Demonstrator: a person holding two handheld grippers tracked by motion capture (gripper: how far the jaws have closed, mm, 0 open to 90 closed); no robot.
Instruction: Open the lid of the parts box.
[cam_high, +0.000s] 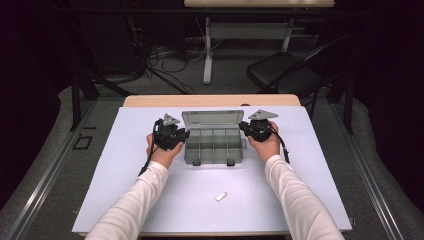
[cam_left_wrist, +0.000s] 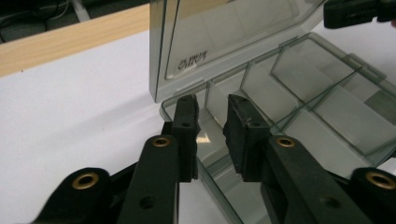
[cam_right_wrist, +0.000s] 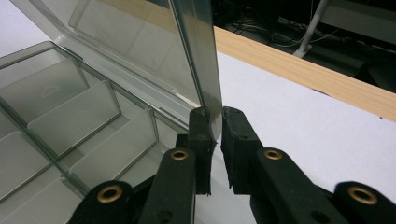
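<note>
Pinching lid (cam_right_wrist: 196, 51) edge: right gripper (cam_right_wrist: 215, 122); left gripper (cam_left_wrist: 212, 112) astride box (cam_high: 214, 146) wall, loose

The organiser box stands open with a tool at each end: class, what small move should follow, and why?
Probably lift the left tool clear: its jaws stand apart over the organiser box, gripping nothing, while the right tool pinches the raised lid, so the white piece can be fetched.

**Mirrored Mark on the Lid**

One marking showed: a short embossed word on the box lid (cam_left_wrist: 224, 37), at about 7 o'clock on the lid panel in the left gripper view. It appeared reversed through the clear plastic, and its letters (cam_left_wrist: 191, 62) were too faint to be read.
</note>
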